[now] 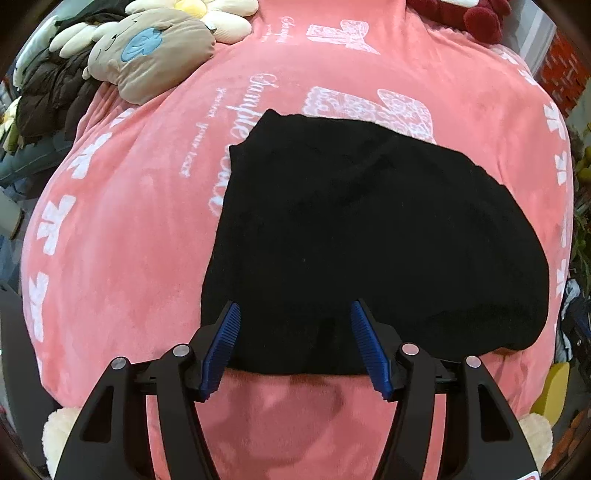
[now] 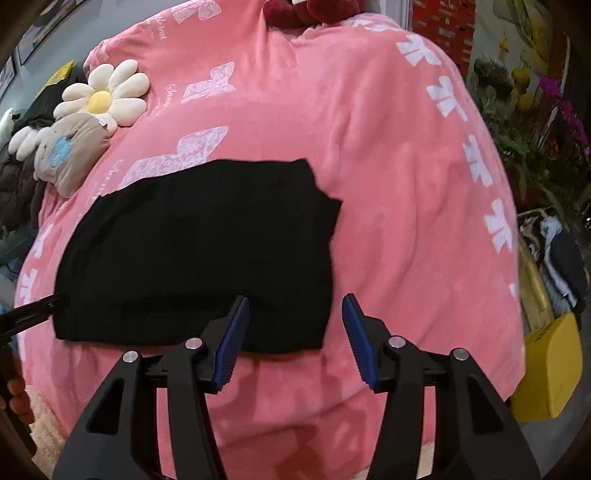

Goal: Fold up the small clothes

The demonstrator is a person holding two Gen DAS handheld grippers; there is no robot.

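A small black garment (image 1: 369, 236) lies flat on a pink blanket (image 1: 122, 240) with white bow prints. My left gripper (image 1: 295, 314) is open and empty, its blue pads spread over the garment's near edge. In the right wrist view the same garment (image 2: 199, 251) lies as a rough rectangle on the blanket (image 2: 406, 221). My right gripper (image 2: 295, 306) is open and empty, hovering over the garment's near right corner. The left gripper's tip (image 2: 40, 308) shows at the garment's left edge.
A tan plush cushion (image 1: 151, 51) and a white daisy cushion (image 2: 107, 94) lie at the blanket's far left, with dark jackets (image 1: 51, 96) beyond. A dark red plush (image 2: 306, 11) sits at the far edge. A yellow box (image 2: 550, 369) and flowers (image 2: 535, 122) stand to the right.
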